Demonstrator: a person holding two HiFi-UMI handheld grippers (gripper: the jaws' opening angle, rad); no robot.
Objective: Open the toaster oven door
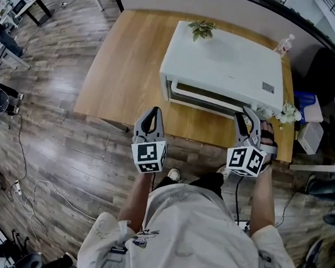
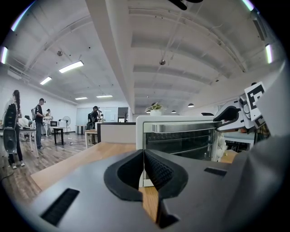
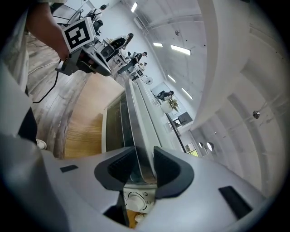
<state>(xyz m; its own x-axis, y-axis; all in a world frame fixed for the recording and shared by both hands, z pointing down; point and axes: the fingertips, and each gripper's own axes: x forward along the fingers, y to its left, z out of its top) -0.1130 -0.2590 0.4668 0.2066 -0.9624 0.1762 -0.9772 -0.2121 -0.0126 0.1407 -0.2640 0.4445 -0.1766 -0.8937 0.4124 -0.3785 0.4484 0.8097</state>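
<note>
A white toaster oven point(image 1: 225, 61) stands on the wooden table point(image 1: 121, 76), with its glass door upright and closed. The metal door handle point(image 1: 208, 96) runs along the front's top edge. My right gripper point(image 1: 249, 117) is at the handle's right end. In the right gripper view the handle point(image 3: 138, 118) passes between the pads of my right gripper point(image 3: 145, 165), which press on it from both sides. A control knob point(image 3: 135, 198) shows below them. My left gripper point(image 1: 150, 121) hovers at the table's near edge, left of the oven, shut and holding nothing point(image 2: 144, 154).
A small potted plant point(image 1: 202, 28) sits on top of the oven. A water bottle point(image 1: 285, 44) and white flowers point(image 1: 288, 114) stand at the table's right end. A blue box point(image 1: 304, 98) lies beyond it. Cables point(image 1: 38, 188) trail on the wood floor.
</note>
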